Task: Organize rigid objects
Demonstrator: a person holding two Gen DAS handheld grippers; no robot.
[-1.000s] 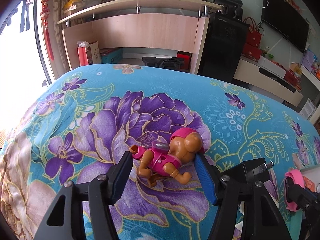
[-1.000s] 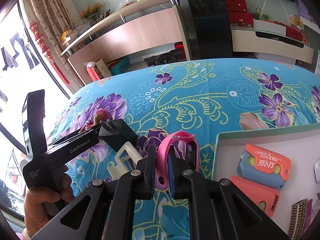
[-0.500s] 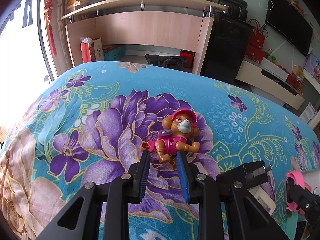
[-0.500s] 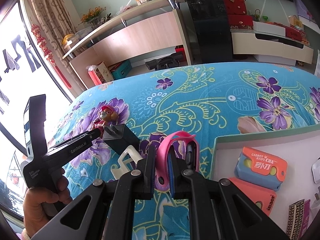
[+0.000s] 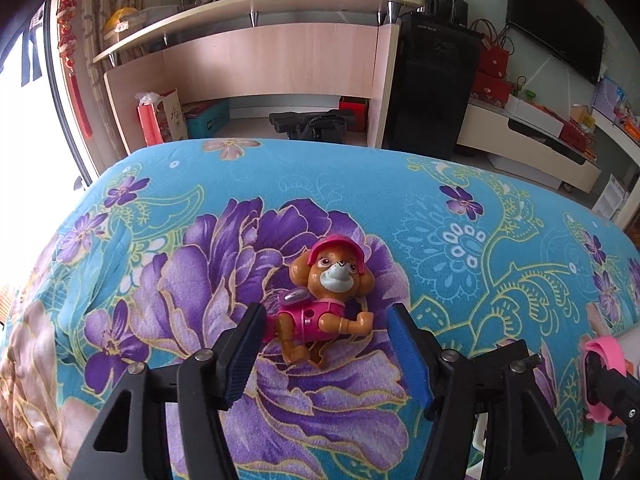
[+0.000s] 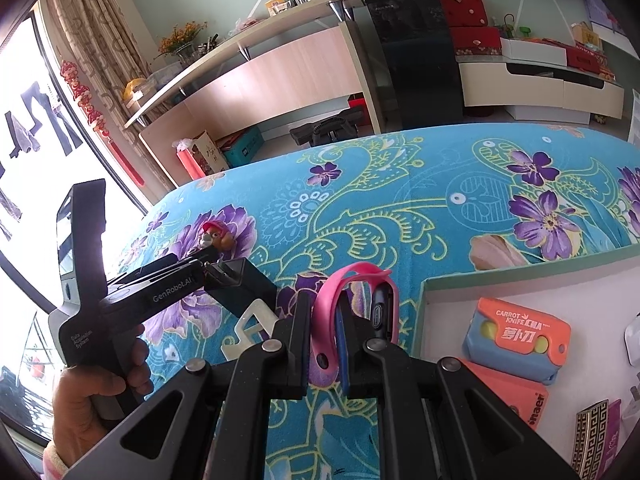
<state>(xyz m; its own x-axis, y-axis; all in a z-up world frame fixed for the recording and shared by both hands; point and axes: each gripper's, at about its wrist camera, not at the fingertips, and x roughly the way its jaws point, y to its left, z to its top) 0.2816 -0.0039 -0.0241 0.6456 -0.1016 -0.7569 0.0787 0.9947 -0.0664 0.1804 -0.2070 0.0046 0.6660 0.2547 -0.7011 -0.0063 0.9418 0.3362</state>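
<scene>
A brown puppy figure point(image 5: 328, 300) in a pink cap and vest sits propped up on the flowered cloth point(image 5: 460, 240), facing the left wrist camera. My left gripper point(image 5: 325, 314) has a finger on either side of the figure. Its jaws are opening, and a gap shows between the right pad point(image 5: 408, 352) and the figure. In the right wrist view the figure point(image 6: 214, 238) peeks above the left gripper point(image 6: 192, 264), which a hand holds. My right gripper point(image 6: 326, 312) is shut on a pink wristband point(image 6: 356, 276) with a dark module, low over the cloth.
A white box with a green rim point(image 6: 520, 270) lies at the right, holding an orange carrot knife point(image 6: 516, 334), another orange item point(image 6: 516, 392) and a black-gold patterned piece point(image 6: 594, 440). A white plastic clip point(image 6: 250, 330) lies beside my right gripper. Furniture stands beyond the far edge.
The left jaws closed in around the puppy figure and have spread apart again. The figure went from lying on its side to propped upright, facing the camera. The right gripper kept still.
</scene>
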